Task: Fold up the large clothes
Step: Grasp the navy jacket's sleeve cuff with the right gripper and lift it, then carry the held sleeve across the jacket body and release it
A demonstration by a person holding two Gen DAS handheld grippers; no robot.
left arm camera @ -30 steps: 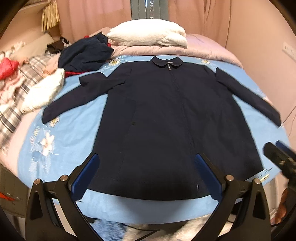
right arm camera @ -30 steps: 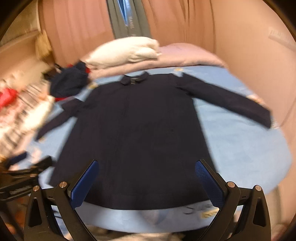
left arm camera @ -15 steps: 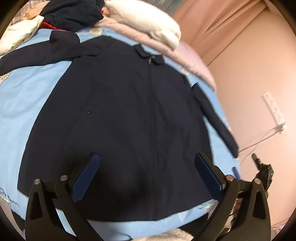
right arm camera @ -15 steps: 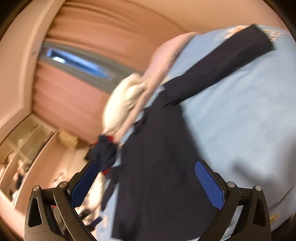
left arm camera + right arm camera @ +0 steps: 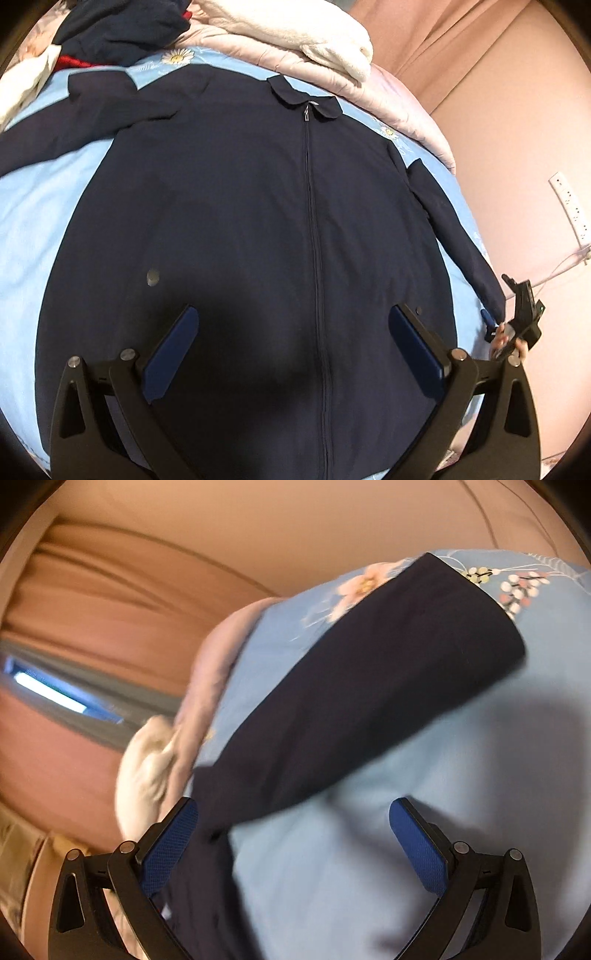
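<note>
Jacket (image 5: 258,221) lies flat (zipped) beneath both gaping grippers (image 5: 293,354).

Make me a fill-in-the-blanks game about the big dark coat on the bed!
1. The navy coat lies flat on a light ____ bedsheet.
2. The coat's zipper is ____ all the way up to the collar.
3. The left gripper hovers over the coat with its jaws ____.
4. The right gripper is near the end of one ____ of the coat.

Missing words: blue; closed; open; sleeve
</note>
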